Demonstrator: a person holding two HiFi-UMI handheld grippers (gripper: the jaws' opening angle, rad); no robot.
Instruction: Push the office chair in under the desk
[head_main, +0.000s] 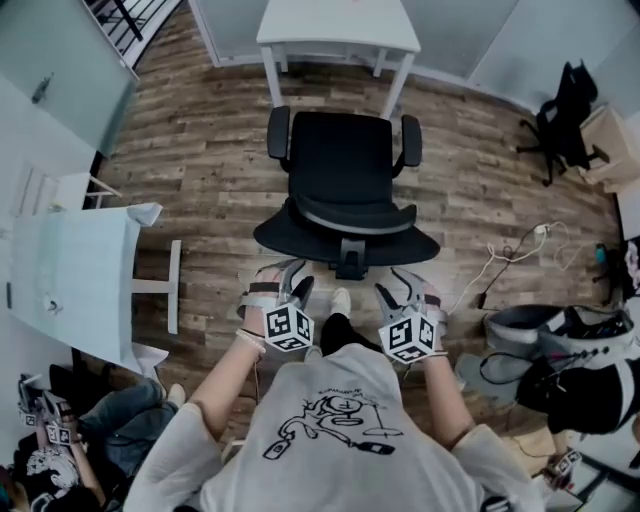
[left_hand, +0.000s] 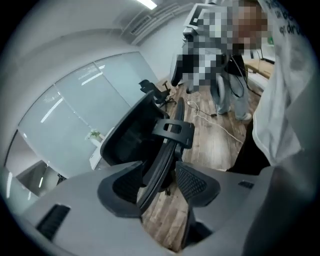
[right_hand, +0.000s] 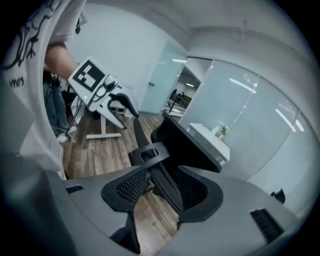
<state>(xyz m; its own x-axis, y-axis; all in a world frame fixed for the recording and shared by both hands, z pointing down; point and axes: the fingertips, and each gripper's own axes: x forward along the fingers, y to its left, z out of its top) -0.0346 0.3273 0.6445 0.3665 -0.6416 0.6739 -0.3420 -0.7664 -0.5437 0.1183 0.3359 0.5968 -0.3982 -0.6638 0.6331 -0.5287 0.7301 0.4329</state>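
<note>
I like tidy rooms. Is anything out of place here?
Yes. The chair is not tucked in: it stands out on the floor in front of the desk. A white cable also trails loose over the floor, right of the chair in the head view. Nothing looks spilled or broken.

chair (head_main: 340, 170) base hidden under seat, desk (head_main: 335, 25) cut by top edge, seated person (head_main: 120, 445) cut by bottom-left corner

White T-shirt (head_main: 340, 430), black line drawing across it, dark trousers (head_main: 338, 332), pale shoe (head_main: 341, 300); left tool (head_main: 292, 283) and right tool (head_main: 403, 290) grey, each bearing a white cube (head_main: 288, 327) with black squares.
</note>
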